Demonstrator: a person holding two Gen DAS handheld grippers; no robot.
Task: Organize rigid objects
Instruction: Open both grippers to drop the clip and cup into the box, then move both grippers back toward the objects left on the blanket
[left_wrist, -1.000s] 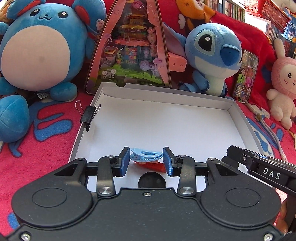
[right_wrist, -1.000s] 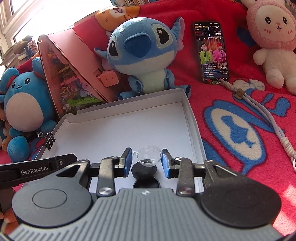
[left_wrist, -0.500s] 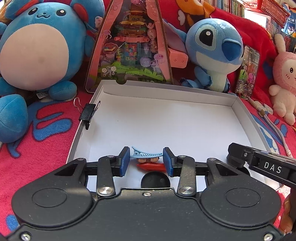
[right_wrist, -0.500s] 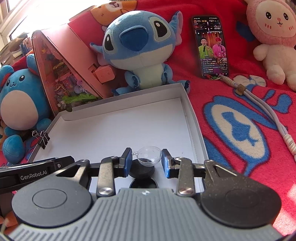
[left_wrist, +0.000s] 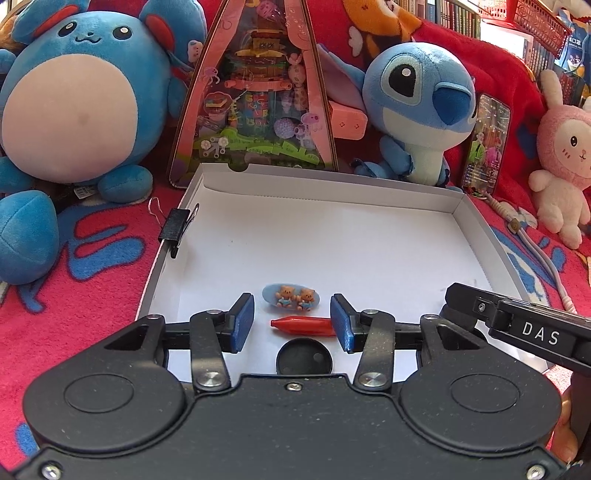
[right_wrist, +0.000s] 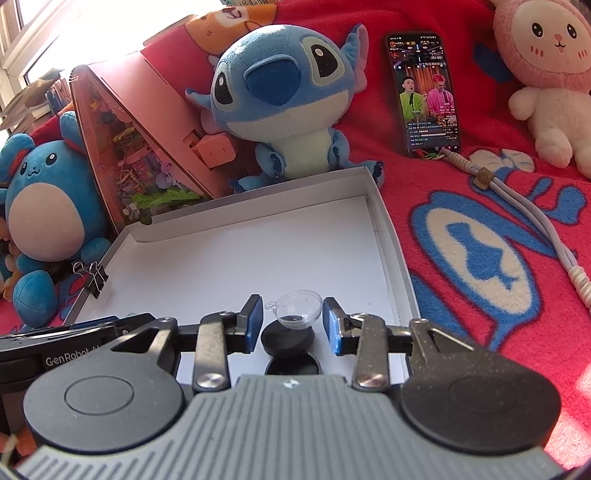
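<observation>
A shallow white box (left_wrist: 476, 236) lies on the red blanket. In the left wrist view my left gripper (left_wrist: 291, 323) is open over the box's near end. A light blue hair clip with two small bears (left_wrist: 291, 296) lies flat on the box floor just ahead of the fingers. A red crayon-like piece (left_wrist: 301, 325) lies between the fingertips. In the right wrist view my right gripper (right_wrist: 291, 323) is open, its pads a little apart from a clear plastic half-dome (right_wrist: 298, 308). The dome rests on a black round disc (right_wrist: 286, 338) in the box (right_wrist: 391, 236).
A black binder clip (left_wrist: 177, 225) sits on the box's left wall. Plush toys (left_wrist: 74, 110) and a pink toy package (left_wrist: 255, 96) stand behind the box. A phone (right_wrist: 428, 92) with a cord (right_wrist: 528, 214) lies to the right. Part of the right gripper (left_wrist: 532, 325) shows at the box's right.
My left gripper opened and let go of the blue hair clip, which now lies flat in the box. My right gripper's pads have parted from the clear dome.
</observation>
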